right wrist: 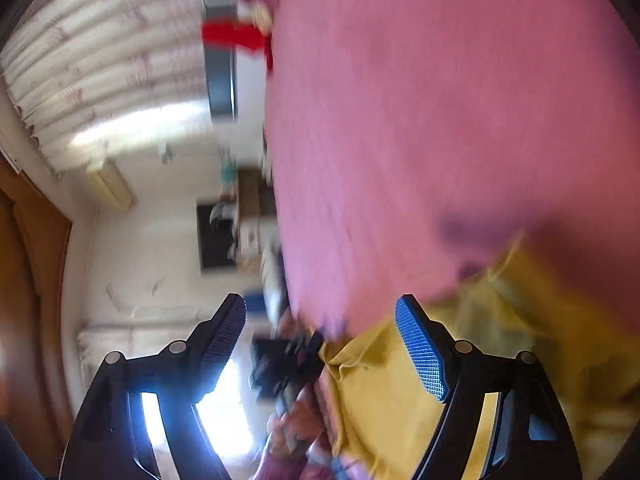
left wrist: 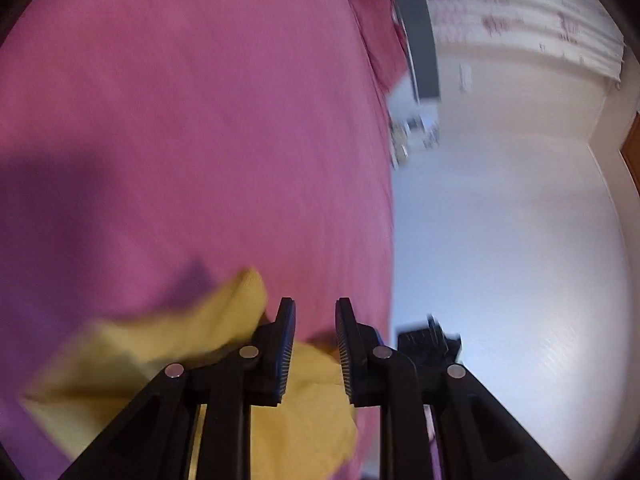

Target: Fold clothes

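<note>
Yellow garment [left wrist: 304, 412] lay crumpled on the pink bedsheet [left wrist: 200, 120], right at the bed's edge. Left gripper [left wrist: 315, 344] and right gripper [right wrist: 320, 320] both hung spread apart, gripping nothing, probably hunting for a corner to grab.

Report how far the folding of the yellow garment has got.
Done: nothing that shows; the yellow garment lies rumpled on the pink bedsheet, with no neat fold visible. In hand: nothing; the left gripper and right gripper are both open, and the cloth lies behind their fingers, ungripped. Left: grasp it, spread it and fold it. Both views are blurred, so detail is uncertain.
</note>
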